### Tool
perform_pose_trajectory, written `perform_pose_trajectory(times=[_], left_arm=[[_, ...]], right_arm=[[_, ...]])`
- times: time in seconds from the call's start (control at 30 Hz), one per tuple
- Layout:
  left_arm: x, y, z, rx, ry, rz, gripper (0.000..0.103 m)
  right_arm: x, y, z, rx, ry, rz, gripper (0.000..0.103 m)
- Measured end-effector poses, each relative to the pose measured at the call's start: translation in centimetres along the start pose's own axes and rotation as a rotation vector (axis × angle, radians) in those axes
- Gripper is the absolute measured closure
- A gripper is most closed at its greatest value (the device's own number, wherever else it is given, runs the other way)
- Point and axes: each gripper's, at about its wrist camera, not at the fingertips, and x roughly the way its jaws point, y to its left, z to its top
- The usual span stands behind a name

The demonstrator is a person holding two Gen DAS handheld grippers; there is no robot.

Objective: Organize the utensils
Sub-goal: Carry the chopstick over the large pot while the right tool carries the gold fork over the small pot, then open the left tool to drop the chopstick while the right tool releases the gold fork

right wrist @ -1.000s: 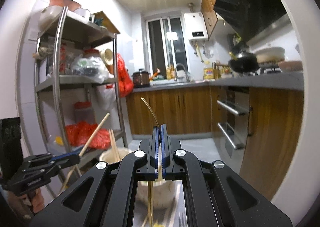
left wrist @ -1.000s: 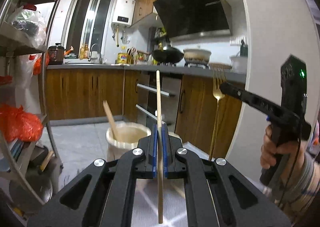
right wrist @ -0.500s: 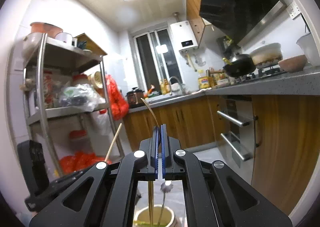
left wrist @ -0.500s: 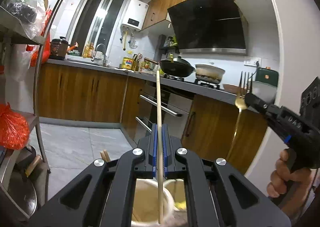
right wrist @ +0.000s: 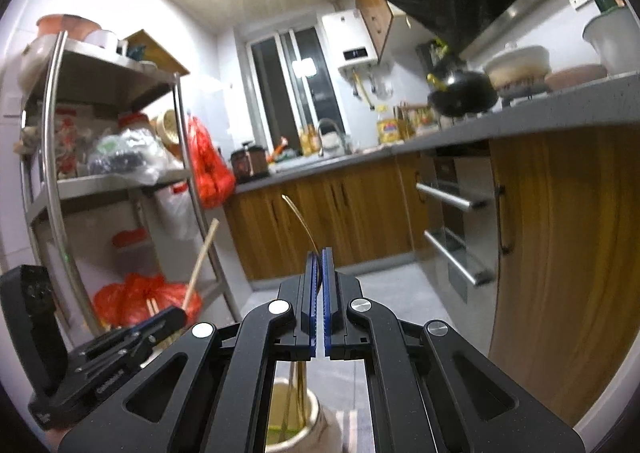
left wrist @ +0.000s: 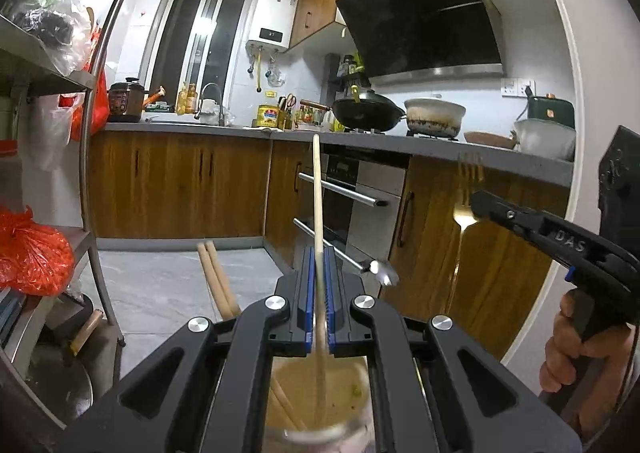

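Observation:
My left gripper (left wrist: 319, 253) is shut on a wooden chopstick (left wrist: 317, 189) that stands upright, its lower end down inside a cream utensil cup (left wrist: 316, 385) below the jaws. Two more chopsticks (left wrist: 214, 277) lean out of the cup's left side. My right gripper (right wrist: 319, 253) is shut on a gold fork (right wrist: 300, 217); in the left wrist view the fork (left wrist: 464, 209) hangs tines up from the right gripper (left wrist: 478, 201). Its handle reaches down into a second cup (right wrist: 296, 421). The left gripper (right wrist: 176, 315) shows at lower left there.
A steel shelf rack (left wrist: 92, 157) with red bags (left wrist: 28, 253) stands on the left. Wooden cabinets and an oven with bar handles (left wrist: 344, 193) run along the back and right. A white wall edge (left wrist: 576, 133) is close on the right.
Both grippers have moved lower over the cups. The chopstick's lower end now sits deeper in the cup, and the fork handle reaches into its cup.

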Motion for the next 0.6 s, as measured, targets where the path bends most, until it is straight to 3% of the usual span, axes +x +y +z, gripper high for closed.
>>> perform_pose_trajectory(times=[0.33, 0.6], left_arm=[[-1.0, -1.8, -1.4, 0.079, 0.036, 0.037, 0.099], [-0.2, -1.1, -2.3, 0.067, 0.083, 0.047, 0.099]], right_arm=[[0.0, 1.6, -2.2, -0.059, 0.081, -0.016, 0.100], [0.5, 1.4, -2.3, -0.061, 0.092, -0.028, 0.100]])
